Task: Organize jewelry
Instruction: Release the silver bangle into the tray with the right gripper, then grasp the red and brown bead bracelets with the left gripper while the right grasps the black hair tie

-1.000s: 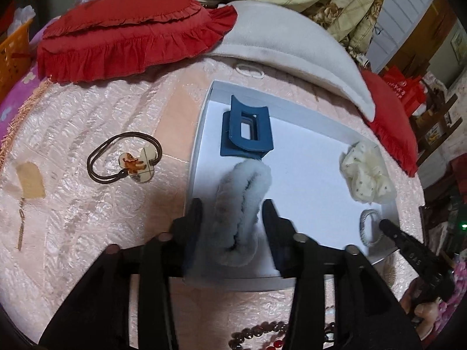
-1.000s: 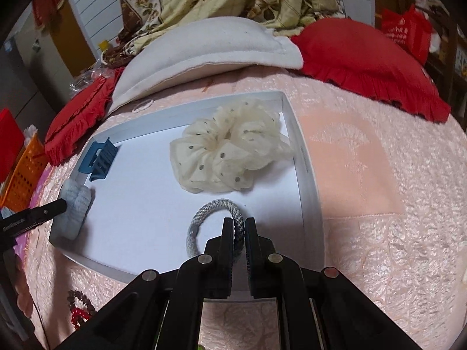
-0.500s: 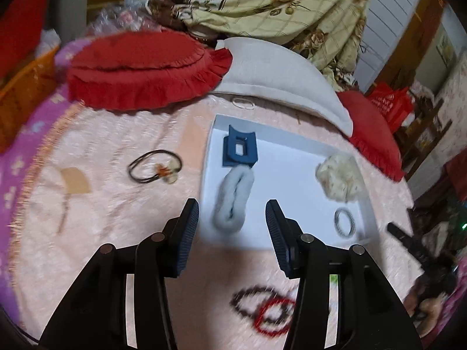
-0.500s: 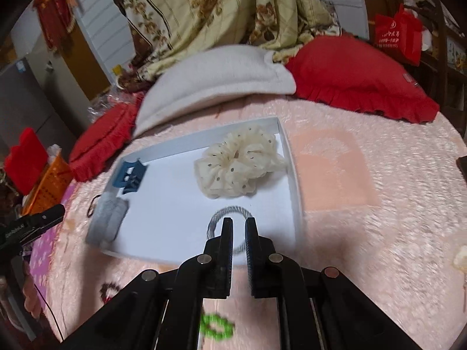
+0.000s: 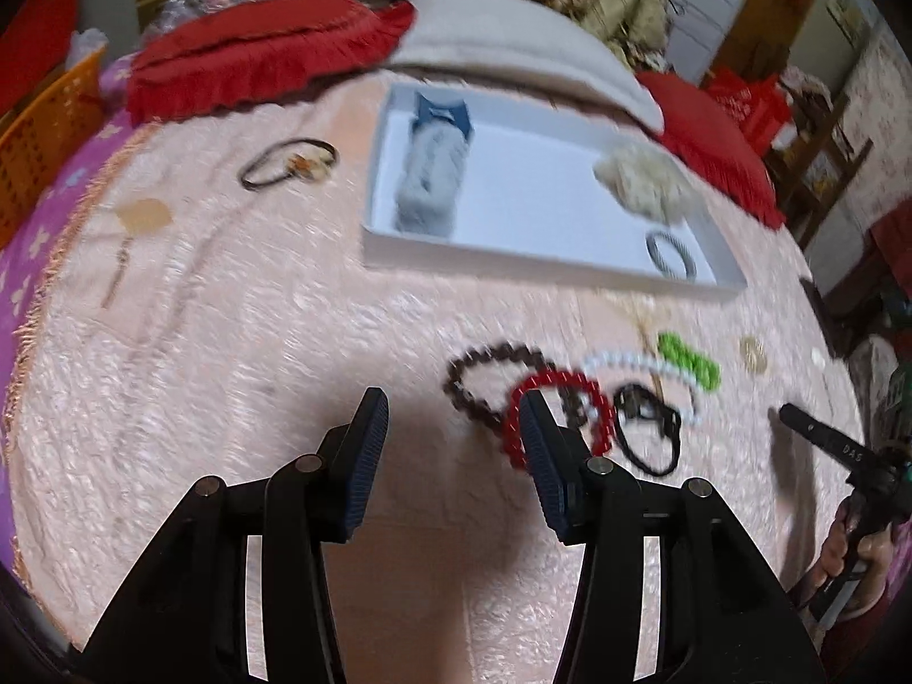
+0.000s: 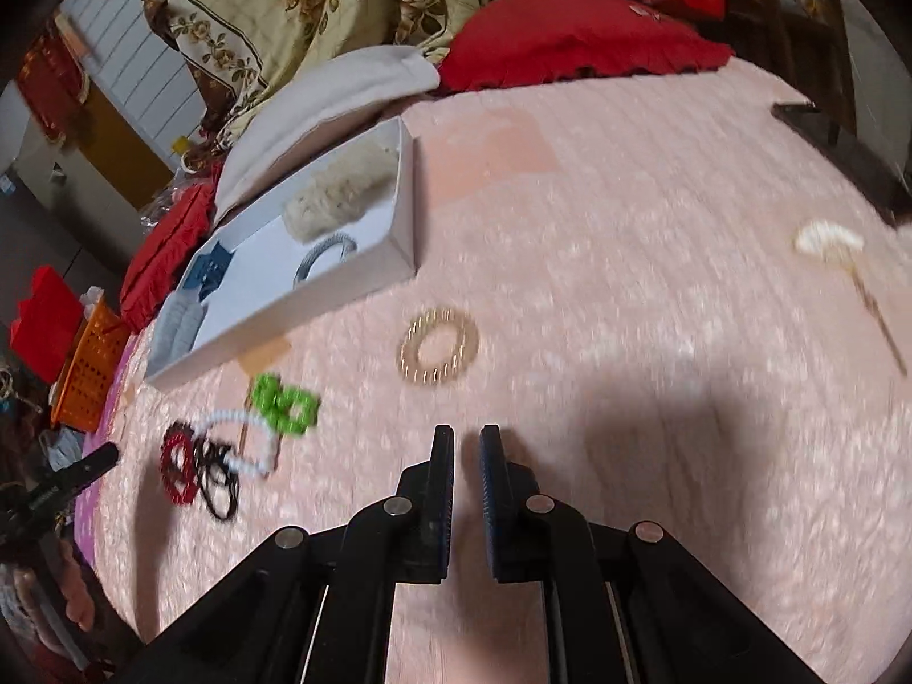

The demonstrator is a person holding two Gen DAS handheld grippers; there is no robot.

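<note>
**White tray filled, loose beads next**

White cardboard tray [image 5: 513, 262] now holds four pieces: the fluffy grey scrunchie [image 5: 428, 188] and blue plastic claw clip [image 5: 442, 111] at its left end, the cream dotted scrunchie [image 5: 638, 182] and grey braided hair ring [image 5: 672, 253] at its right. A second ago my left gripper [image 5: 450, 456] straddled the grey scrunchie and my right gripper [image 6: 467, 456] was at the braided ring; both have since pulled back off the tray and hang over the pink quilted bedspread [image 6: 627, 228].

My left jaws stand partly apart with nothing between them. My right jaws are nearly together and empty.

So that pair of drops looks finished. Still loose on the bedspread lie a tangle of red beaded bracelet [image 5: 561, 385], brown bead strand [image 5: 484, 365], white pearl strand [image 5: 632, 365], black cord [image 5: 650, 427] and green bead bracelet [image 6: 285, 402], plus a gold spiral ring [image 6: 438, 353]. I'd go for those next.
</note>
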